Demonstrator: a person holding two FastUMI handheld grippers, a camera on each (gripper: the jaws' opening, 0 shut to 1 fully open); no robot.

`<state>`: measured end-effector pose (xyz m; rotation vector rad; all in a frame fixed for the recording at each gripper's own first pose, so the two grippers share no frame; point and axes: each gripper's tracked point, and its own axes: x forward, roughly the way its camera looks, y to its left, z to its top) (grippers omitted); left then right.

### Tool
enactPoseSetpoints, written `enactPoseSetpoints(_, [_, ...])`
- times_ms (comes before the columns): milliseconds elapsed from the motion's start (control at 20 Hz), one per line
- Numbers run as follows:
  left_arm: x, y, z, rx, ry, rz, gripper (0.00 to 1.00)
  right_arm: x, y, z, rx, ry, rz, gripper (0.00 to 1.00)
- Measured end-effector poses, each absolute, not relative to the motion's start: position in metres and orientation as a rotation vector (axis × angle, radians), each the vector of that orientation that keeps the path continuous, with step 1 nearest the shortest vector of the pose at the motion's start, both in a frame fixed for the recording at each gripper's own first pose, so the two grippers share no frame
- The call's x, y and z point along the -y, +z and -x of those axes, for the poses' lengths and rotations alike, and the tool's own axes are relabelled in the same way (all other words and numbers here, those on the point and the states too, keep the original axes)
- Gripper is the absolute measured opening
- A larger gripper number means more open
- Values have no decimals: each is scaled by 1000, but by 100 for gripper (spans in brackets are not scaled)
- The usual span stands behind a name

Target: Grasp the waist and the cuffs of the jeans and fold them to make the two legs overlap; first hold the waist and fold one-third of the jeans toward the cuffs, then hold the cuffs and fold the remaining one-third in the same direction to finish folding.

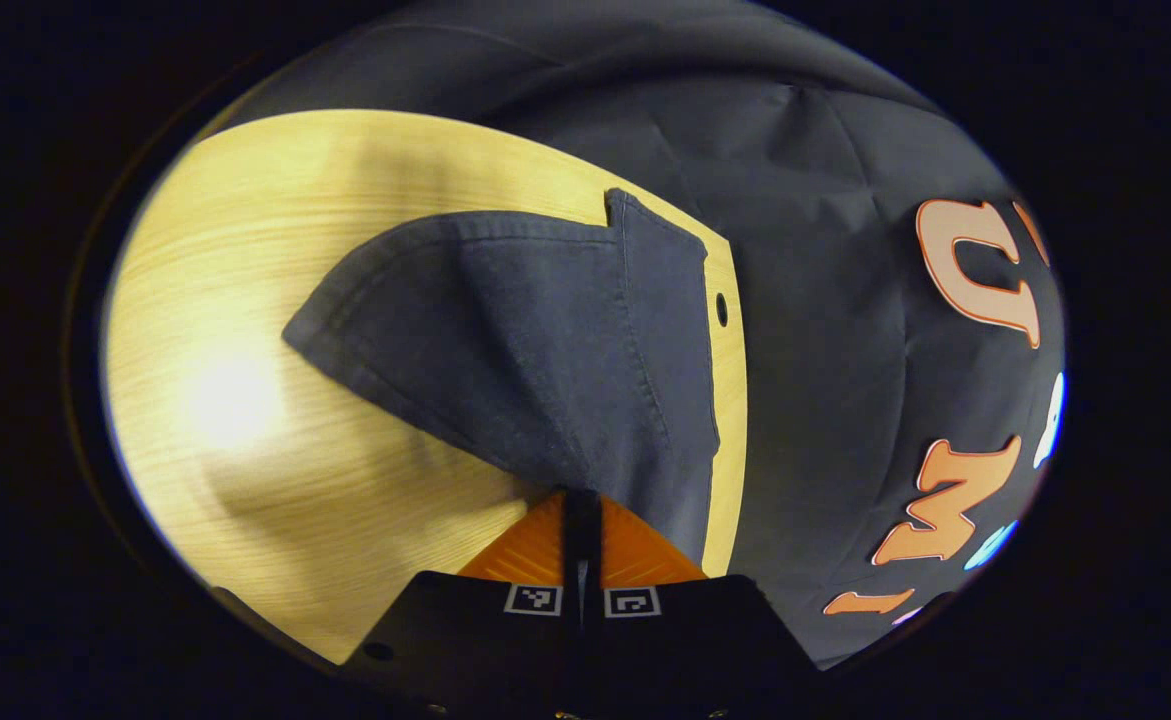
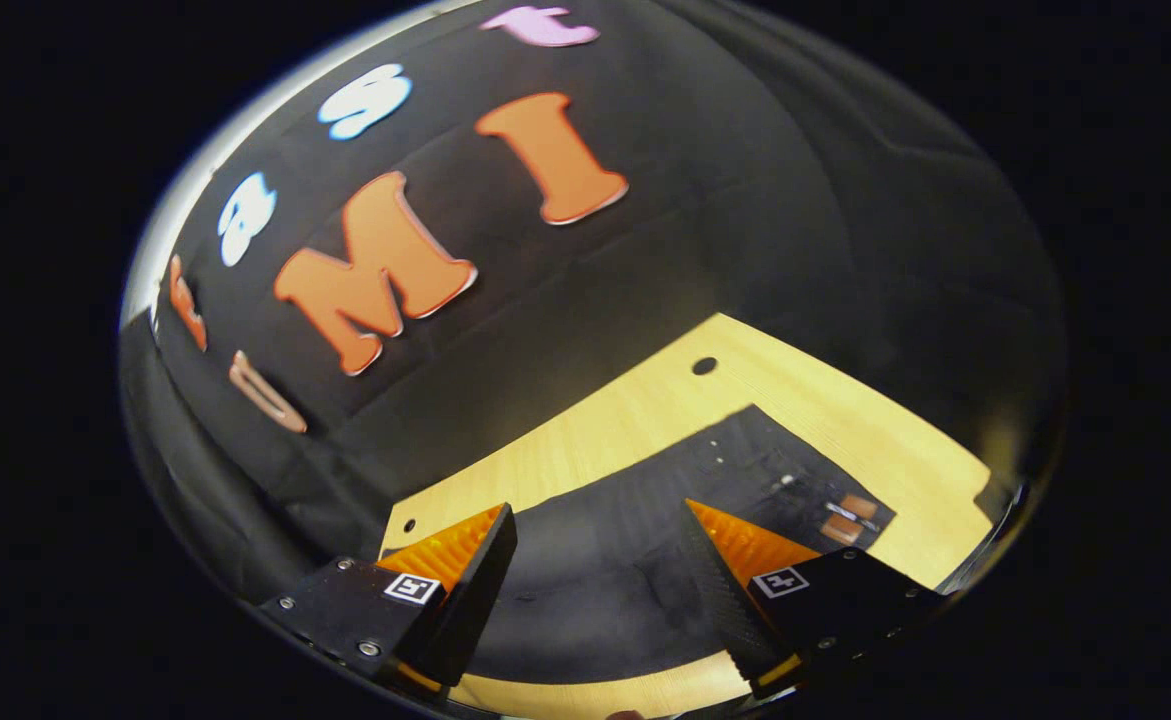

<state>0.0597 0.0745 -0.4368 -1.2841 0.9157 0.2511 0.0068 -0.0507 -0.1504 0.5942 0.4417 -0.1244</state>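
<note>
Pinching the jeans point(image 1: 545, 340) near the table's point(image 1: 245, 450) far edge was the left gripper point(image 1: 581, 520); the right gripper point(image 2: 600, 560) hung spread above them.

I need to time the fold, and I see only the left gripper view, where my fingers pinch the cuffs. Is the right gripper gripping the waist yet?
Observer: No. The right gripper stands open above the jeans.
Operator: Is cloth between its fingers?
Observer: The dark denim lies flat on the table under the gap; neither finger presses on it.
Operator: Which part of the jeans is that?
Observer: The waist end: rivets and a tan patch show there.
</note>
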Motion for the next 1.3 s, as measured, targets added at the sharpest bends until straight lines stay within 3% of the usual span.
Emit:
enactPoseSetpoints(300, [-100,-423,-55,-927,230,1263,1,119,-239,42,-586,-312,-706,98])
enactPoseSetpoints(700, [-94,-402,-59,-949,178,1206,1,112,-341,54,-816,-390,-958,98])
enactPoseSetpoints(1000, [-91,-399,-59,-973,174,1183,1,135,-382,41,-862,-486,-1014,99])
enactPoseSetpoints(1300, [-90,-397,-62,-969,191,1225,1,135,-383,27,-828,-482,-1094,98])
